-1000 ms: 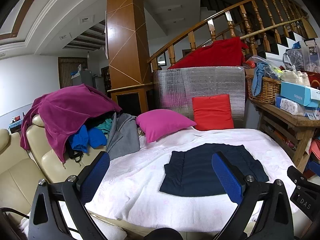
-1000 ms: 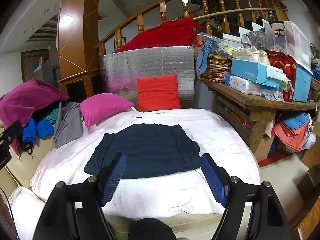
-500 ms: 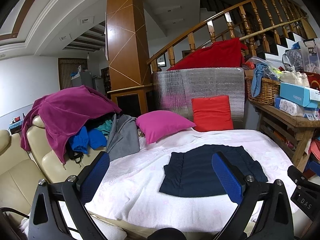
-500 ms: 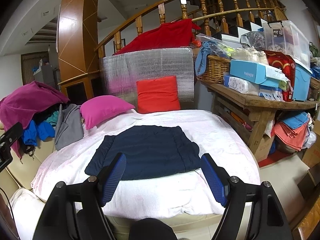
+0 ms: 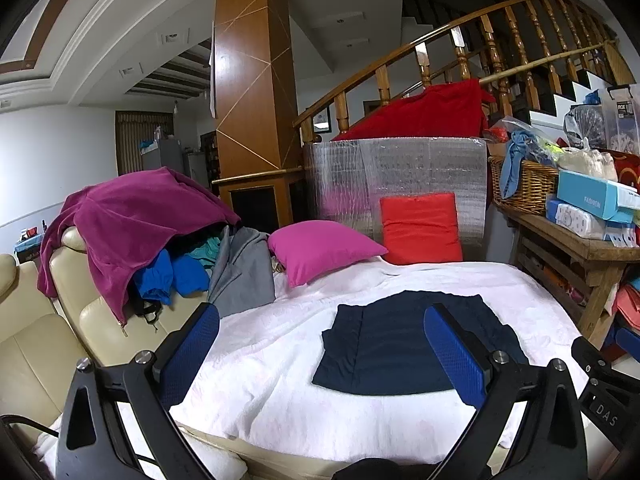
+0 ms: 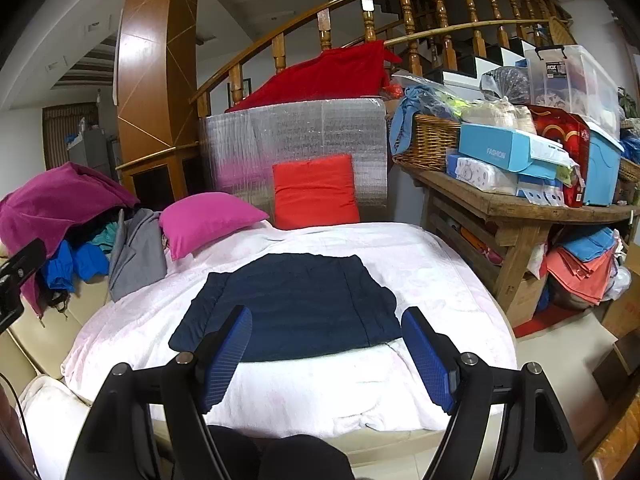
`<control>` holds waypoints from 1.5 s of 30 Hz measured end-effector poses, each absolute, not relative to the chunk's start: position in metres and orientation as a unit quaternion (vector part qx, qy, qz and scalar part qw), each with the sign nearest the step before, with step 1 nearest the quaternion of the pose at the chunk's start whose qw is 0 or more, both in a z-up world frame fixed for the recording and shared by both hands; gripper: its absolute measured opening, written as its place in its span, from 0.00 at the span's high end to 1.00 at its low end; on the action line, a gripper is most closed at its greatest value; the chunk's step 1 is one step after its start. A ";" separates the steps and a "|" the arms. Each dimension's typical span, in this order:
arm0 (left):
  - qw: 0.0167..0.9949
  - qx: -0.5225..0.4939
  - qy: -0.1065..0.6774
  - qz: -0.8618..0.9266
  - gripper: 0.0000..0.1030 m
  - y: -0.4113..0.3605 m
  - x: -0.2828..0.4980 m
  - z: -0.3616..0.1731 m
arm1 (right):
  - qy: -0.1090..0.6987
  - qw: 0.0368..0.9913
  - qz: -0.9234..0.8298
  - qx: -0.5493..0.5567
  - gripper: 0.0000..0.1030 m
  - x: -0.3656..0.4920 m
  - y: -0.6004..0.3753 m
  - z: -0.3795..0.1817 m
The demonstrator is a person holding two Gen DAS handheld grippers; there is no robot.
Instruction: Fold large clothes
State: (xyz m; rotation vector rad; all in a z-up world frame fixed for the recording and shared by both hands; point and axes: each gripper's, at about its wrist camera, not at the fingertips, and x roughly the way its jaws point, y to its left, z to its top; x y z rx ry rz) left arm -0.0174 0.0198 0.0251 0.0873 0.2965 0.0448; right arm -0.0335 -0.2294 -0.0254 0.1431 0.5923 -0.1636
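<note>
1. Left gripper (image 5: pixel 320 344): jaws stood wide apart, blue pads facing each other, nothing between them; released. It pointed slightly downward across the bed from the near edge, held above the white blanket (image 5: pixel 280 392) and clear of it
2. Right gripper (image 6: pixel 326 354): jaws likewise spread wide and empty; released. It was tipped more steeply down than the left one, hanging above the near edge of the bed, its pads framing the near hem of the garment in view without touching it
3. A black part of the left gripper's body showed at the left edge of the right wrist view, so the two were held side by side
4. Navy garment (image 6: pixel 296 304): lay flat on the white blanket near the middle of the bed, folded into a rough rectangle with its side parts turned in; neither gripper was in contact with it
5. Behind the garment: a magenta pillow (image 6: pixel 204 220) to the left and a red cushion (image 6: pixel 314 192) propped upright against a silver foil-covered panel (image 6: pixel 296 140)
6. Left of the bed: a cream sofa (image 5: pixel 36 344) carried a heap of clothes, with a magenta robe (image 5: pixel 132 220) on top, blue items and a grey garment (image 5: pixel 244 272) beneath
7. Right of the bed: a wooden table (image 6: pixel 516 216) was stacked with boxes and a wicker basket (image 6: pixel 432 140); a curved wooden stair rail (image 6: pixel 400 12) ran behind
</note>
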 end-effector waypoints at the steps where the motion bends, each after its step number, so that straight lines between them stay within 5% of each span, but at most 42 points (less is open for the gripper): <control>1: 0.988 0.042 0.147 0.022 0.01 0.020 -0.018 0.025 | 0.291 0.951 -0.081 0.070 0.22 -0.034 -0.230 -0.026; 45: 0.975 0.027 0.220 0.011 0.01 0.042 0.115 -0.011 | 0.348 0.932 -0.102 0.015 0.22 0.103 -0.187 -0.067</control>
